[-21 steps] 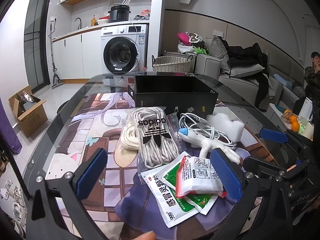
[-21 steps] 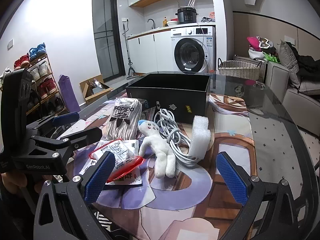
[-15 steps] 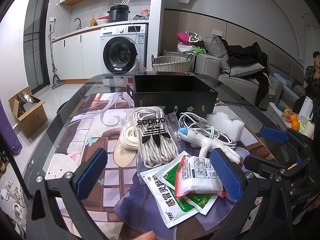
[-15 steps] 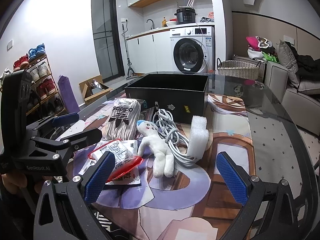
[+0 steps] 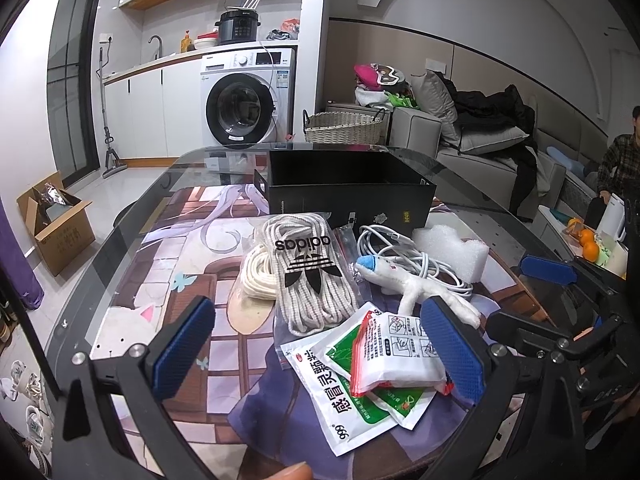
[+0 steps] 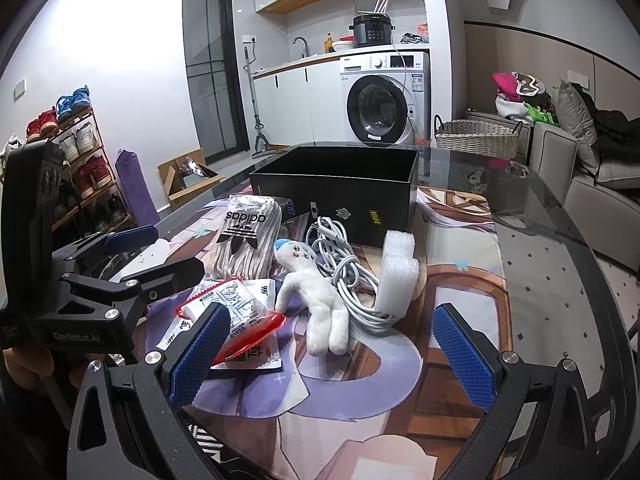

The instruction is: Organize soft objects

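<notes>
- box (image 5: 352, 188): black
- plush doll (image 6: 316, 288): white, blue cap
- cable (image 6: 340, 256): white
- laces (image 5: 312, 280): white, black logo
- sachets (image 5: 360, 376): white, green, red

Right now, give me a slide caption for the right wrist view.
Open right tool hovers before a white plush toy, charging cable and foam block, black box behind.

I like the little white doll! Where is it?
The white plush doll lies mid-table in the right wrist view, between the white cable on its right and the medicine packets on its left.
</notes>
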`<act>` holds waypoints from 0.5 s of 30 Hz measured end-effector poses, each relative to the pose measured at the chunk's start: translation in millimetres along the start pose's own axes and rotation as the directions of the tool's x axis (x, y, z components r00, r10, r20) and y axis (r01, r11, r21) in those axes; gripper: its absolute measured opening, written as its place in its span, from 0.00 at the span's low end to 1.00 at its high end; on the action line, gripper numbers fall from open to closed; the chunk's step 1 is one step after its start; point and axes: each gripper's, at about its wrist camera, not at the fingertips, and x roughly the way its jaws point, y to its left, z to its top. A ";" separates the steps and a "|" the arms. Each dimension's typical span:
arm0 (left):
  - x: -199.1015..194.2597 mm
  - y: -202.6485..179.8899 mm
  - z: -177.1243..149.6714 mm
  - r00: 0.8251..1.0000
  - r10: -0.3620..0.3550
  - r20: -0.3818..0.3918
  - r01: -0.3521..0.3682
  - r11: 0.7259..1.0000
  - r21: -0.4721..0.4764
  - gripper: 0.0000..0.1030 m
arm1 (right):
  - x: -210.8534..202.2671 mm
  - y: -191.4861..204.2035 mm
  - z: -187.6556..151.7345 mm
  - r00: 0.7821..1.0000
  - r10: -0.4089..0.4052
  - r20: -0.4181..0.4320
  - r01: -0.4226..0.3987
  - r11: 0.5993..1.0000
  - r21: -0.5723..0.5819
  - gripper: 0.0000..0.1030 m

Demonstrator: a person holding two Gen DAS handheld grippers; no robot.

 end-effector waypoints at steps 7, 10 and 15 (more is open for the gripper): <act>0.5 0.2 -0.4 1.000 -0.001 -0.003 0.001 1.000 0.000 1.00 | 0.2 -1.2 0.1 1.000 -0.001 -0.002 0.001 1.000 0.004 1.00; 0.9 0.1 -0.8 1.000 0.000 -0.002 0.000 1.000 -0.001 1.00 | -0.1 -1.4 0.2 1.000 -0.002 -0.003 0.002 1.000 0.006 1.00; 1.2 0.0 -1.1 1.000 -0.001 -0.003 0.001 1.000 0.001 1.00 | -0.9 -3.3 0.7 1.000 -0.005 0.001 0.005 1.000 0.011 1.00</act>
